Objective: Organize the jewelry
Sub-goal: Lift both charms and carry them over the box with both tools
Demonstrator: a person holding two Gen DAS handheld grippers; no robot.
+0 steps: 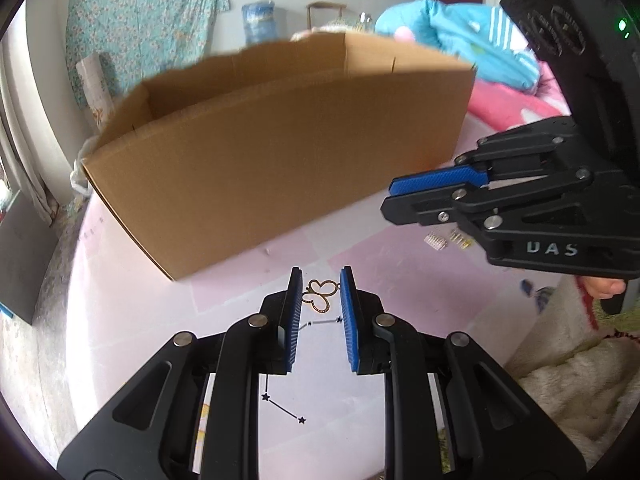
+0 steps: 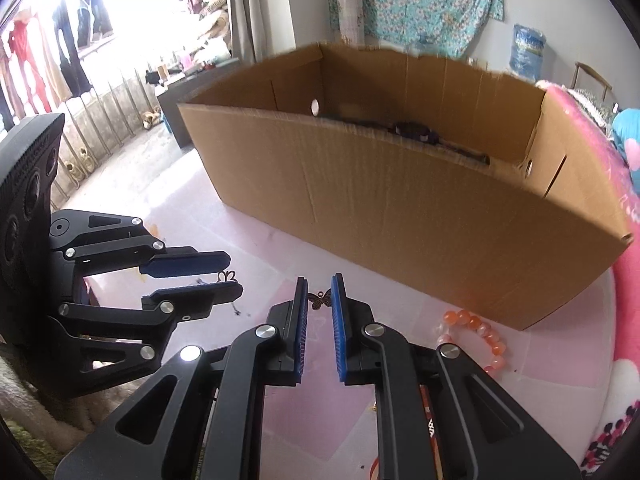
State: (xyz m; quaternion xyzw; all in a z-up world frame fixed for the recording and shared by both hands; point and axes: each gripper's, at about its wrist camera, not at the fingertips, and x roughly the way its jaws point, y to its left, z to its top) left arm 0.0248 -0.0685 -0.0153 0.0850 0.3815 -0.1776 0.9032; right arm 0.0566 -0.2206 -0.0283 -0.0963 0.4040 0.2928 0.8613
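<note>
Both grippers carrying butterfly charms toward the box

Left gripper [image 1: 321, 276] pinches a gold butterfly [image 1: 319, 295]; right gripper [image 2: 320, 282] pinches a dark butterfly [image 2: 320, 300]; box [image 2: 400, 200] lies at twelve o'clock, nearer the right.

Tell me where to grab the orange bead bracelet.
I'd pinch the orange bead bracelet across one strand, on the arc away from the cardboard box, coming down from above: it lies flat as an open ring.
</note>
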